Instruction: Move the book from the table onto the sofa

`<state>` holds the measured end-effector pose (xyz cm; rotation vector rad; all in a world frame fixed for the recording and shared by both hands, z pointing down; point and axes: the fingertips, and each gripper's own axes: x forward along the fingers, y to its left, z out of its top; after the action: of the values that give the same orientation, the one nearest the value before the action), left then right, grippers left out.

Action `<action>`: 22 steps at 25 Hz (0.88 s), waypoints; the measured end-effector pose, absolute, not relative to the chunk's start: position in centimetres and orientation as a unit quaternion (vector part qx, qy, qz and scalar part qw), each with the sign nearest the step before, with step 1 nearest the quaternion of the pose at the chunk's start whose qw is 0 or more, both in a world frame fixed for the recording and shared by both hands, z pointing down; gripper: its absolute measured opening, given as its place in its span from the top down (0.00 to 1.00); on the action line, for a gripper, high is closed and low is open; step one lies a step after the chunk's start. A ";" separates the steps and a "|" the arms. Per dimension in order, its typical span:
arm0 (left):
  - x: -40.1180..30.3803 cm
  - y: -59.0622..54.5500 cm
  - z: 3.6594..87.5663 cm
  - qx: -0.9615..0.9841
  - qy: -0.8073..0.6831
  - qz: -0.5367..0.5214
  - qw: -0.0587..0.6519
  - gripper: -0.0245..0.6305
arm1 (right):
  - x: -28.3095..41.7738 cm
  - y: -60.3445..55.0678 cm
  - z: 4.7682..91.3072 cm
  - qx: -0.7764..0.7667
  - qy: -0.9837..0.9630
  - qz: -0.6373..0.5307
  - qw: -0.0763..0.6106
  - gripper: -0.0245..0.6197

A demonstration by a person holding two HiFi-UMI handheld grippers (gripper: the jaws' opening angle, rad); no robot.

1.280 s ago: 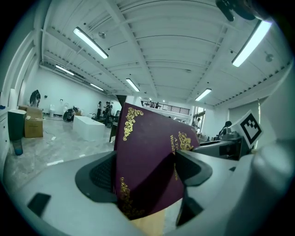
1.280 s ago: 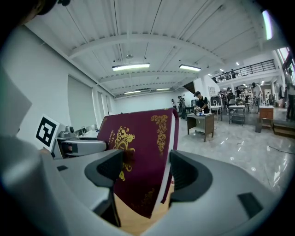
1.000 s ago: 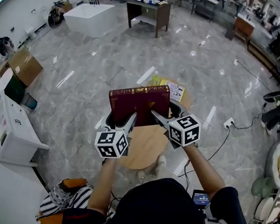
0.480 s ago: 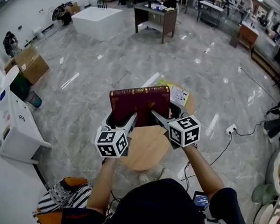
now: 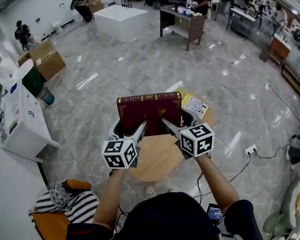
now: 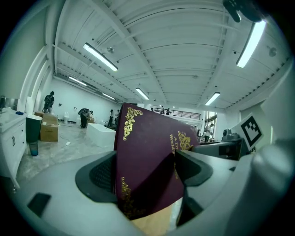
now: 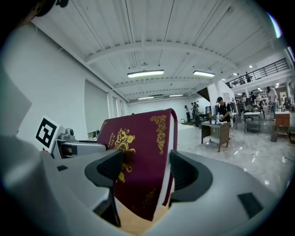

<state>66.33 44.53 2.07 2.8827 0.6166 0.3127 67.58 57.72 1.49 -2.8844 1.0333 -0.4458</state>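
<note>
Maroon book (image 5: 149, 109) crosswise, spine uppermost, in left claw (image 5: 130, 127), right claw (image 5: 181, 122)

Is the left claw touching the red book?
Touching. The left gripper view shows the left claw closed on the red book, jaws pressing both covers.

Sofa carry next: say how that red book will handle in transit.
The red book looks hardbound, so probably stiff, not floppy. It seems thick, likely weighty. The left hand-held gripper and right hand-held gripper clamp only one edge, so it might tip.
</note>
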 end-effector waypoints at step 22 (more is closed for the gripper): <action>49.5 39.8 2.7 0.988 -0.027 0.103 0.108 0.34 | 57.0 50.8 1.8 -0.826 0.546 -0.137 0.016 0.46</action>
<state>49.53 39.83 2.69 2.9077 -0.0792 0.3035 56.97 50.83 1.79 -2.5694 1.6979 -0.4255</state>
